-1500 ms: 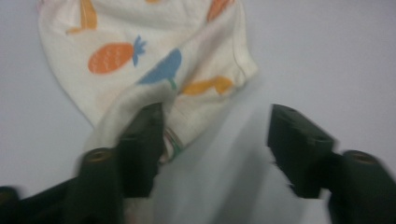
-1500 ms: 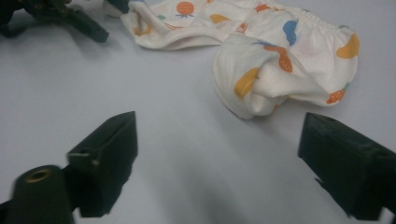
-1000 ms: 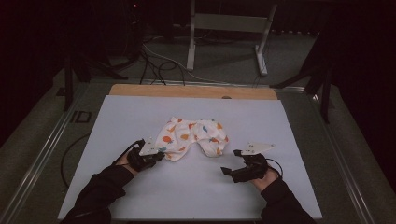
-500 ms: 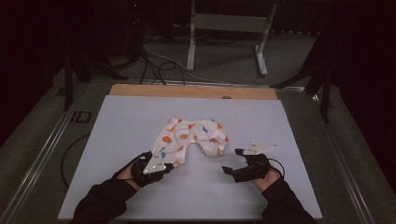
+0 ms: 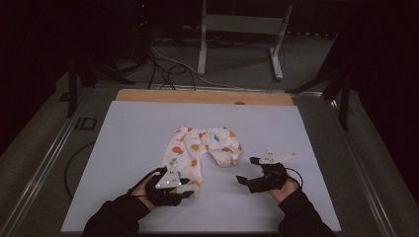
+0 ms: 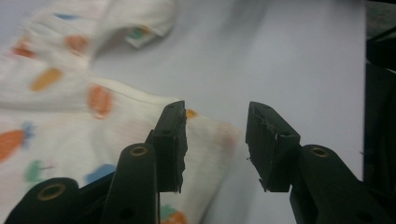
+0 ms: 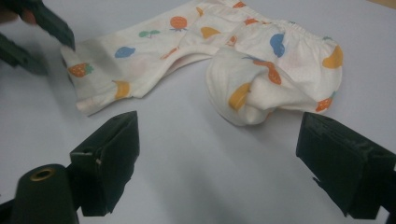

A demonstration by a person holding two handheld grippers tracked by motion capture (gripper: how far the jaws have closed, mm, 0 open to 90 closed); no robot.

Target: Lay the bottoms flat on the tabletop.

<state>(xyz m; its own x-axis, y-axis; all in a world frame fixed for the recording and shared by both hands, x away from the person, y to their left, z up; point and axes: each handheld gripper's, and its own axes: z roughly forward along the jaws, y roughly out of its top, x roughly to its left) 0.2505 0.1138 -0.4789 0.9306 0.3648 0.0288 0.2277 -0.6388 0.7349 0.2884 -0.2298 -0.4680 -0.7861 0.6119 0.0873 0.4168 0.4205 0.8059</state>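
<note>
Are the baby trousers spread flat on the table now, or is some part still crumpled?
Partly spread. One leg of the baby trousers lies flat toward the left gripper; the other leg is bunched into a lump.

One pair of baby trousers [image 5: 205,150], white with coloured fruit print, two legs. Two grippers: left gripper [image 5: 185,190], right gripper [image 5: 247,170], each with two black jaws. Two grey three-cornered plates, one per gripper. Two hands, two dark sleeves. One white table sheet [image 5: 128,138]. One wooden strip [image 5: 197,96] at the far edge. One metal stand [image 5: 242,29] behind the table. Several cables [image 5: 168,66] on the floor, count unclear.
</note>
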